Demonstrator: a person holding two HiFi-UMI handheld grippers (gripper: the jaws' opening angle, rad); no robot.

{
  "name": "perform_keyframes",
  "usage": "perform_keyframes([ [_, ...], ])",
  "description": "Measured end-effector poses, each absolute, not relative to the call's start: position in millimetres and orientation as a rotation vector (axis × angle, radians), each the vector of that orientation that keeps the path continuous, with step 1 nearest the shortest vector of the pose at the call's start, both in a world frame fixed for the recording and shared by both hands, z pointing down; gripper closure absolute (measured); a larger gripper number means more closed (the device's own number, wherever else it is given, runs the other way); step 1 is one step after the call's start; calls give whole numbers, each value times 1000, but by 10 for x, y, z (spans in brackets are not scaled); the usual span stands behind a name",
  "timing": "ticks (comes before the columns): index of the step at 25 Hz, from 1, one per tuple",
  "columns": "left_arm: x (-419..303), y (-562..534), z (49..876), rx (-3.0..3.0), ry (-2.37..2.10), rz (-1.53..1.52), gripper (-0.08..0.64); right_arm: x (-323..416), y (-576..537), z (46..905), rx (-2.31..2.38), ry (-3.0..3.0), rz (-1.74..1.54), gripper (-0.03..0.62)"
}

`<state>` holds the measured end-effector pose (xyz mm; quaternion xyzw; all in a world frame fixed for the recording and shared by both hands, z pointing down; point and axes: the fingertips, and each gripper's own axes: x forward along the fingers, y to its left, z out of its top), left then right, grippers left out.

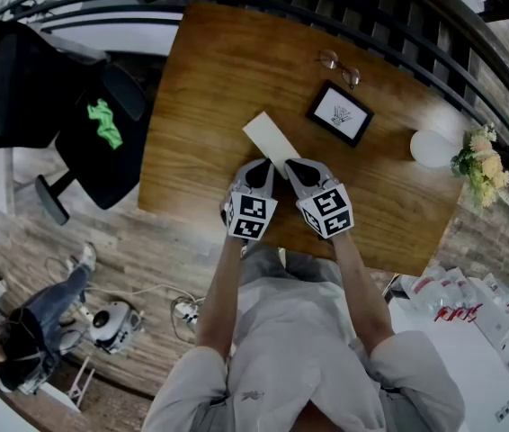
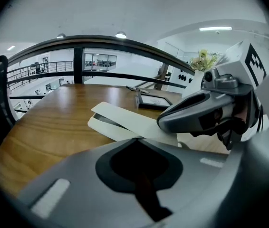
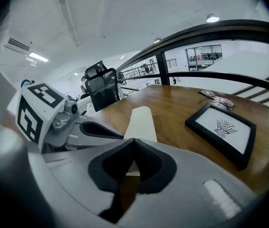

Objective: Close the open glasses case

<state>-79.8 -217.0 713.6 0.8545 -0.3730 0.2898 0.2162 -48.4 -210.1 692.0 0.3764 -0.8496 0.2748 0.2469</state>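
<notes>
A long white glasses case (image 1: 268, 139) lies on the wooden table (image 1: 209, 79), its lid a little ajar with a dark gap along one side in the left gripper view (image 2: 121, 121). Both grippers sit side by side at the case's near end. My left gripper (image 1: 262, 167) (image 2: 137, 139) has its jaws shut, tips meeting just short of the case. My right gripper (image 1: 292, 166) (image 3: 134, 140) is shut too, with the case (image 3: 140, 121) straight ahead of its tips. Neither holds anything.
A black picture frame (image 1: 339, 112) lies right of the case, with spectacles (image 1: 340, 67) beyond it. At the table's right end are a round white vase (image 1: 433, 148) and flowers (image 1: 481, 166). A black chair (image 1: 102, 129) stands left of the table, and a railing runs along the far edge.
</notes>
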Motion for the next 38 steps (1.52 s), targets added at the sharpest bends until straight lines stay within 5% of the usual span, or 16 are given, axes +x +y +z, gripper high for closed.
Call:
perform_keyframes([
  [19,-965,-2138,7088,2348,-1080,848,540,-530,-2062,6886,1022,-2319,718,589],
  [38,-1006,-2249,5402,2631,-1231,468,540,69,-2000,5322,1380,-2452,376,590],
])
